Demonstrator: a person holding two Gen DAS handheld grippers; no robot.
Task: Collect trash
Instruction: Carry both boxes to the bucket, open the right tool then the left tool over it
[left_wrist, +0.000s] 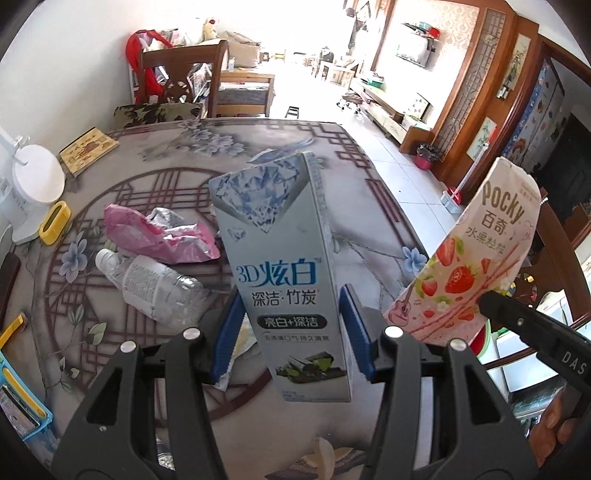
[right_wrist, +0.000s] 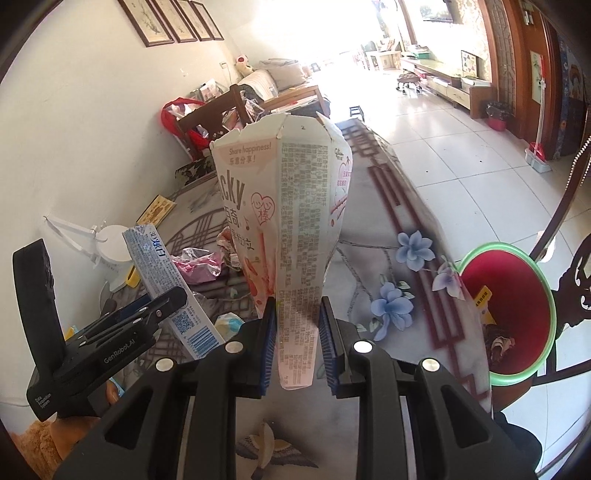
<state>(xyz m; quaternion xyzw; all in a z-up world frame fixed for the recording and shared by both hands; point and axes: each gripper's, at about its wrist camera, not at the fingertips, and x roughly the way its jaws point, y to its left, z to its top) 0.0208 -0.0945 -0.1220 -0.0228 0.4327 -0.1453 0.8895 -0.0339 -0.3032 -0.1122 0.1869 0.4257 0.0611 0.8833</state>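
Observation:
My left gripper (left_wrist: 293, 328) is shut on a pale blue toothpaste box (left_wrist: 280, 266) and holds it upright above the table; the box also shows in the right wrist view (right_wrist: 166, 291). My right gripper (right_wrist: 297, 332) is shut on a pink Pocky box (right_wrist: 291, 221), squeezed flat at its lower end, also held above the table; it shows in the left wrist view (left_wrist: 469, 266). A red bin with a green rim (right_wrist: 509, 314) stands beside the table at the right, with trash inside. On the table lie a pink wrapper (left_wrist: 159, 236) and an empty plastic bottle (left_wrist: 155, 284).
The patterned table (left_wrist: 369, 206) carries a white lamp base (left_wrist: 33, 184), a yellow object (left_wrist: 55, 221), a book (left_wrist: 88, 149) and a blue tray (left_wrist: 22, 398) at the left edge. A wooden chair (left_wrist: 177, 81) stands behind the table. Tiled floor (right_wrist: 461, 155) lies to the right.

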